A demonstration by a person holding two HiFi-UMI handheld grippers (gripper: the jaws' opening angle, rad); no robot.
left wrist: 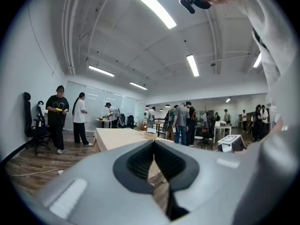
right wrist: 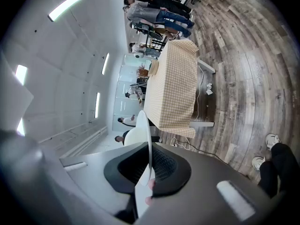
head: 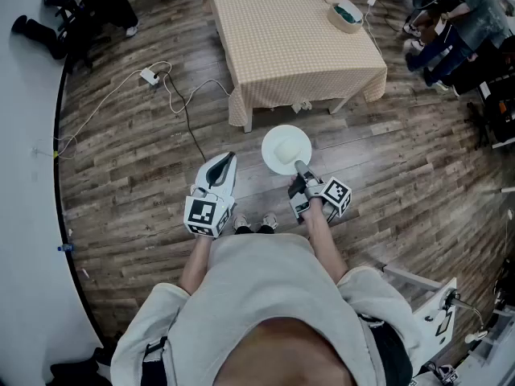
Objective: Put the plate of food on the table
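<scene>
Round white plate (head: 286,149), smooth w/ slight gloss, was pinched in right gripper (head: 299,170): matt grey plastic shell, black ribbed pads (right wrist: 166,168). Left gripper (head: 231,158) had same finish. Ahead of both, beige checked tablecloth (head: 290,39) looked matt, woven. Below them, grey-brown wood-plank floor (head: 137,183) showed grain, low sheen.

I'm in a big open-plan office or lab hall. The table (head: 294,39) with the checked cloth stands ahead of me on a wood-plank floor (head: 418,175). Left of the table, a power strip (head: 150,75) trails loose cables, and a black office chair (left wrist: 32,123) waits by the wall. Beyond the table, people (left wrist: 182,118) stand among desks. Above it, strip lights (left wrist: 149,4) cross a bare ceiling.
</scene>
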